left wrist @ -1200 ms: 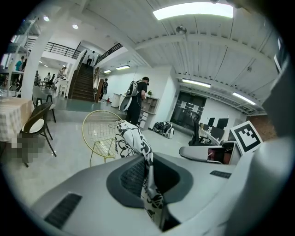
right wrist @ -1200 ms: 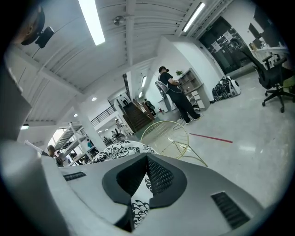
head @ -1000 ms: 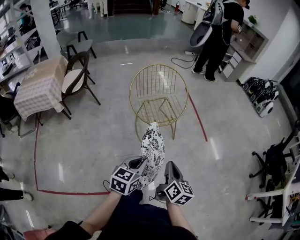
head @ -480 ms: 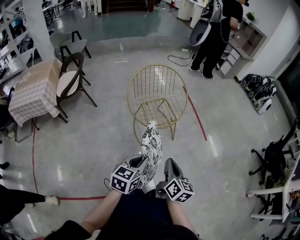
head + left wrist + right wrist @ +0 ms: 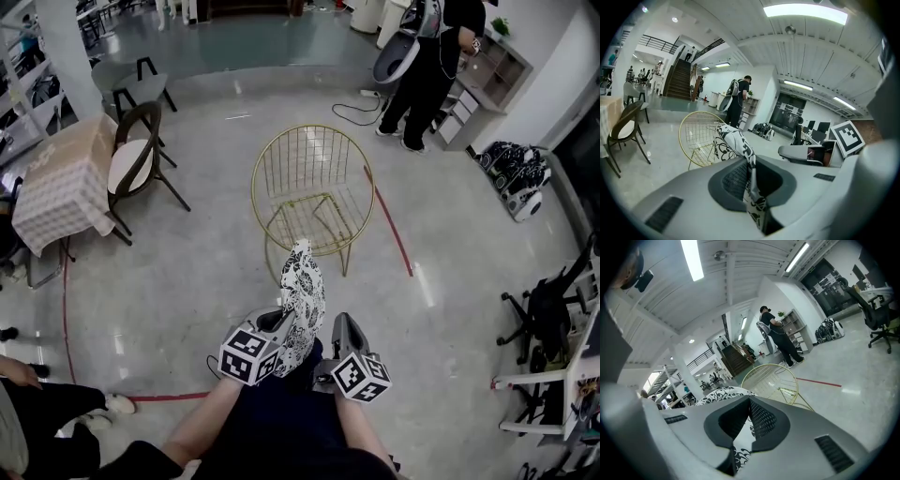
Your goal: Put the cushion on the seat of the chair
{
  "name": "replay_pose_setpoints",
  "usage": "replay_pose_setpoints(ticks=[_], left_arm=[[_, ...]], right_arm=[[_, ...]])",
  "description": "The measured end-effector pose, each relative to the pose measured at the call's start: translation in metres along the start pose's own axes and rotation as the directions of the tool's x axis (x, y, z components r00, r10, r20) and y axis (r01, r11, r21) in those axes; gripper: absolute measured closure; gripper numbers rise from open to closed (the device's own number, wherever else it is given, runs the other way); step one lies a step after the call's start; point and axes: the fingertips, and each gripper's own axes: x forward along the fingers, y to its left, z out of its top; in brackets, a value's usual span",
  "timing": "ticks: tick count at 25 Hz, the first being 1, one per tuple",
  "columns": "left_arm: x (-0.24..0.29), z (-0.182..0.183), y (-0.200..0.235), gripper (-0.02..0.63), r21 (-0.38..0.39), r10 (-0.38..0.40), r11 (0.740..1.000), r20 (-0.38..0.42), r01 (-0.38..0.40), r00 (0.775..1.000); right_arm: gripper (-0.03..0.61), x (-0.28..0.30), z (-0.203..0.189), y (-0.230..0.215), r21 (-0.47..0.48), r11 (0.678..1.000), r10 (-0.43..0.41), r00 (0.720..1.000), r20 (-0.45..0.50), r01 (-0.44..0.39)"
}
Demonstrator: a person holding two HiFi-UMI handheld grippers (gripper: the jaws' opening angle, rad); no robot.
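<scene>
The left tool (image 5: 281, 326) is pressed together on the lower edge of the black-and-white patterned cushion (image 5: 303, 291), and the right tool (image 5: 339, 326) is likewise pinched onto that cushion's fabric just beside it. The cushion is held upright in the air between the two tools, above the grey floor (image 5: 187, 281) and apart from the chair. Beyond it the gold wire chair (image 5: 314, 159) is found, its seat (image 5: 314, 220) not yet covered. A red line (image 5: 389, 230) is seen past its right side. Farther off, a cloth-covered desk (image 5: 61, 192) is placed at the left, and a person (image 5: 427, 75) is seen standing at the back right.
</scene>
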Motion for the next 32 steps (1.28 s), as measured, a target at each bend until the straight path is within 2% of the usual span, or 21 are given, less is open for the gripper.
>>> replay_pose_setpoints(ticks=[14,23,32], left_arm=[[0.052,0.032,0.033,0.583,0.001,0.022,1.000,-0.020,-0.022,1.000],[0.108,0.068,0.052,0.583,0.002,0.021,1.000,-0.035,-0.020,0.999],[0.166,0.098,0.069,0.583,0.005,0.015,1.000,-0.052,-0.015,0.999]], right_arm=[[0.584,0.067,0.025,-0.010,-0.011,1.000,0.024,0.999,-0.046,-0.025],[0.584,0.124,0.072,-0.036,-0.003,1.000,0.013,1.000,-0.020,-0.013],[0.584,0.178,0.102,-0.067,0.002,1.000,0.008,0.999,-0.035,-0.008]])
